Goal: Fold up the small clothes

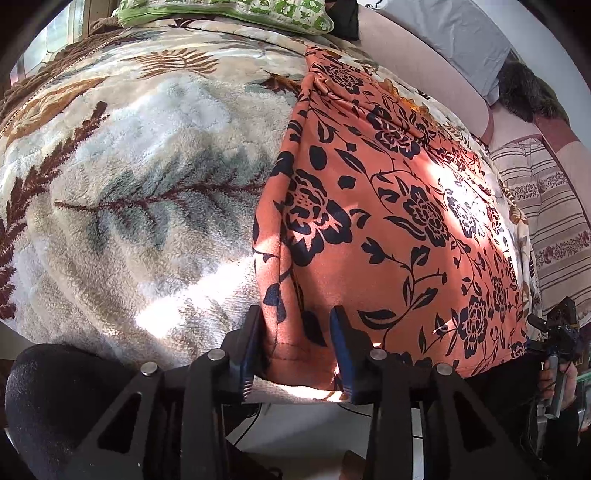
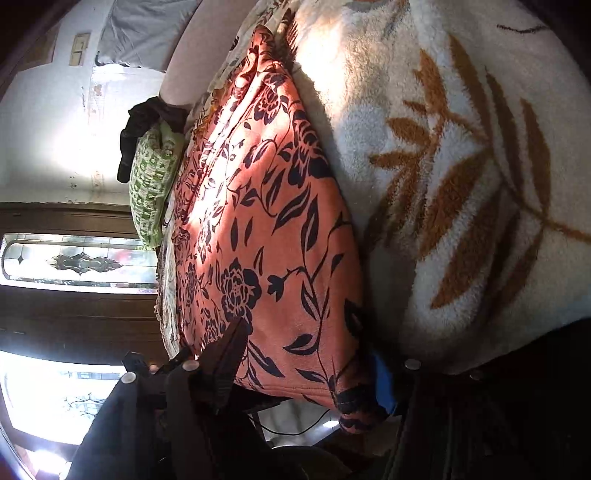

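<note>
On the bed: an orange cloth with dark blue flowers (image 1: 388, 221) lies spread out flat on a fluffy blanket (image 1: 140, 192).
Cloth: it is the small piece of clothing to fold; it reaches from the near edge of the bed up toward the far end, and a patch of sun falls on it.
Near edge of cloth: the hem hangs a little over the edge of the bed, right in front of both claws.
Left gripper (image 1: 297, 317): its two blue-padded fingers stand partly apart, one on each side of the cloth's near left corner; a strip of the hem lies between them, and the pads do not squeeze it.
Right gripper (image 2: 303, 354): its fingers stand wide apart, with the near hem of the cloth between them; the pads do not press on it, though one fingertip is partly hidden by the cloth.
Right hand (image 1: 556, 380): seen far to the right in the left wrist view, it holds the handle of its claw.
Blanket: white and grey with brown leaf shapes, soft and thick, under the cloth.
Green pillow (image 1: 229, 11): at the far end of the bed, well apart from the cloth.
Grey pillow (image 1: 465, 40): at the far right, against the pink wall of the bed.
Window (image 2: 77, 262): bright, with patterned glass, seen in the right wrist view.
</note>
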